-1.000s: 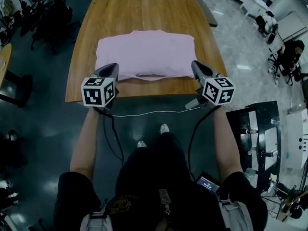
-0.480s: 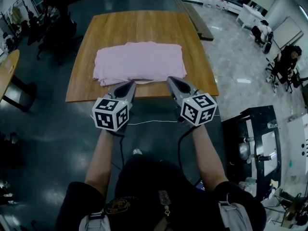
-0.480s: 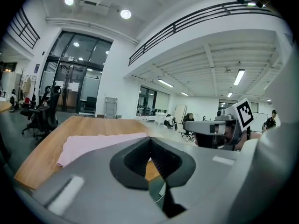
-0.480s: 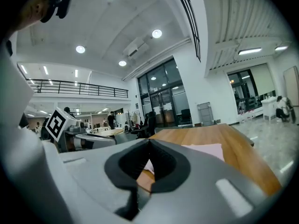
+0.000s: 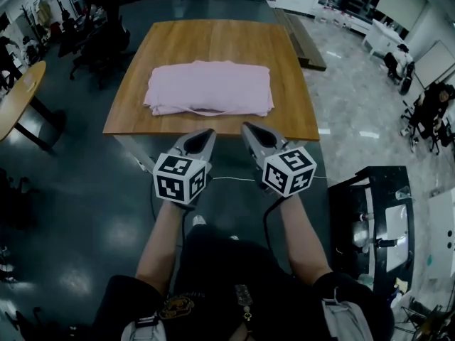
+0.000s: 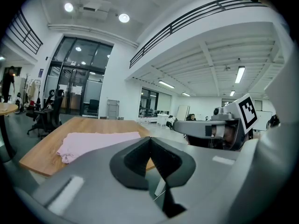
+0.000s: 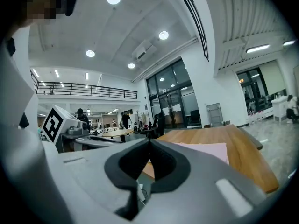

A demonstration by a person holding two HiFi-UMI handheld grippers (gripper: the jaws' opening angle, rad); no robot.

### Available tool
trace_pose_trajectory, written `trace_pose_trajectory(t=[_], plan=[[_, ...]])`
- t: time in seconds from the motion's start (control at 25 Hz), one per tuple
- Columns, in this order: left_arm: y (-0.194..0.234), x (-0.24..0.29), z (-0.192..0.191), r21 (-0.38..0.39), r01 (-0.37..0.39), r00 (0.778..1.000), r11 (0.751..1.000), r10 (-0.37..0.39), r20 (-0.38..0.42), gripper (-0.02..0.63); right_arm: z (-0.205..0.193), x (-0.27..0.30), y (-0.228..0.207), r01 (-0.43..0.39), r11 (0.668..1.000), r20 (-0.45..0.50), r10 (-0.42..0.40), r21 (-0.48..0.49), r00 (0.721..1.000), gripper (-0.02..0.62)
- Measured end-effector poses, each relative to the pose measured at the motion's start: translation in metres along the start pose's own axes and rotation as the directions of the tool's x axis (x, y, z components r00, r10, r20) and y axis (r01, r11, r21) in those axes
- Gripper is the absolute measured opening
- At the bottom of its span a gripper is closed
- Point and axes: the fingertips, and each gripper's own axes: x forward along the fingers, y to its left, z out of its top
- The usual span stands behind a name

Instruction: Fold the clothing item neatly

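Observation:
A pale pink garment lies folded into a rectangle on the wooden table, near its front edge. It also shows in the left gripper view as the pink garment and in the right gripper view as the pink garment. My left gripper hangs off the table, just in front of its near edge, shut and empty. My right gripper sits beside it, also shut with nothing between its jaws. Both point toward the table and touch neither cloth nor wood.
A round wooden table stands at the left. Office chairs sit at the far left. A black cart stands at my right. A thin white cable runs over the dark floor below the grippers. People sit at the far right.
Both grippers have drawn back from the garment's near edge to in front of the table and moved closer together. The garment lies still, folded.

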Motion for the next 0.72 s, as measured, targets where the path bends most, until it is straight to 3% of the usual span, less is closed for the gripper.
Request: trace_pose_trajectory(t=[0.72], plan=[[-0.030, -0.020, 0.026, 0.016, -0.032, 0.998, 0.999, 0.032, 0.053, 0.007, 0.020, -0.023, 0.017, -0.048, 0.998, 0.041, 0.050, -0.043, 0.998, 0.003]])
